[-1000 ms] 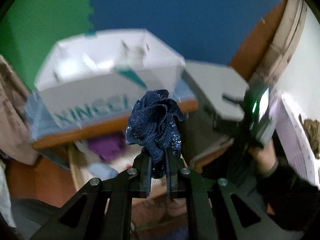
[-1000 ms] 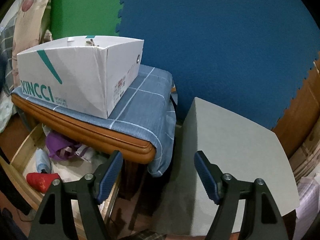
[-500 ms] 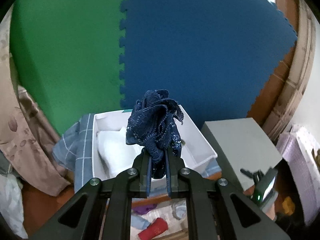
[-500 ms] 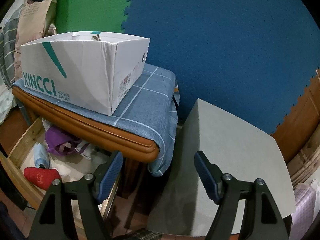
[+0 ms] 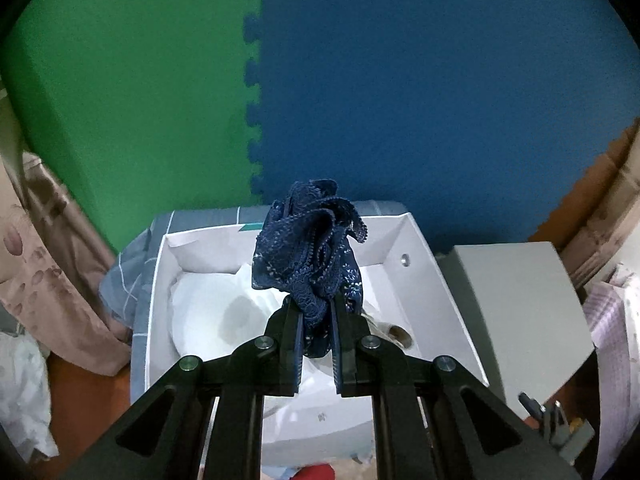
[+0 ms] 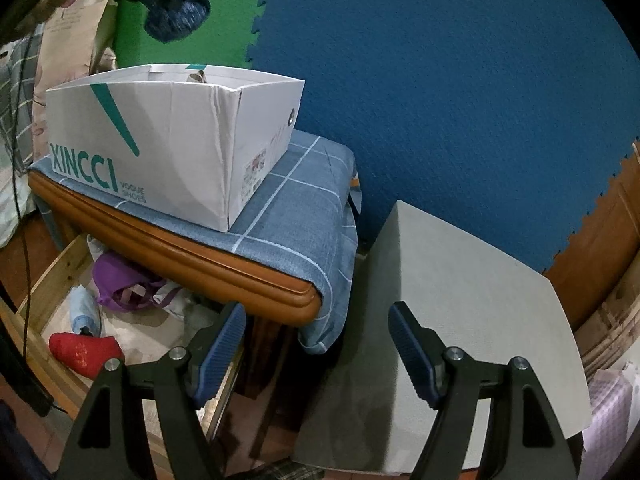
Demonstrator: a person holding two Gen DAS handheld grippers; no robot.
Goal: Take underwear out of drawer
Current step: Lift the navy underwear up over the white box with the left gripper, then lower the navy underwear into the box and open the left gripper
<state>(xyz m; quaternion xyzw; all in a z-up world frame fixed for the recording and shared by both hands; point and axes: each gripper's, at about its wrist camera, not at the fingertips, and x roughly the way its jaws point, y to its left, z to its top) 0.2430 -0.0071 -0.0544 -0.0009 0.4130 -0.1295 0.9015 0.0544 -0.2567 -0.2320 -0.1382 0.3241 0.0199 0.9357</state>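
My left gripper [image 5: 314,312] is shut on a bunched piece of navy lace underwear [image 5: 308,240], held in the air above the open white shoebox [image 5: 448,312]. The right wrist view catches the same underwear [image 6: 178,10] high at the top left, over the box [image 6: 160,152]. My right gripper [image 6: 316,344] stands open and holds nothing, low by the corner of the wooden cabinet [image 6: 248,268]. Below the cabinet top the open drawer [image 6: 48,280] holds purple cloth [image 6: 120,280], a red item [image 6: 84,350] and a light blue roll [image 6: 82,310].
A blue checked cloth [image 6: 296,208] covers the cabinet top under the shoebox. White fabric [image 5: 216,312] lies inside the box. A grey low table [image 6: 460,312] stands to the right. Green and blue foam mats [image 5: 400,80] line the wall. A beige curtain [image 5: 52,272] hangs left.
My left gripper has risen from the drawer with the navy underwear and now hangs over the shoebox, looking into it. The right gripper has stayed where it was.
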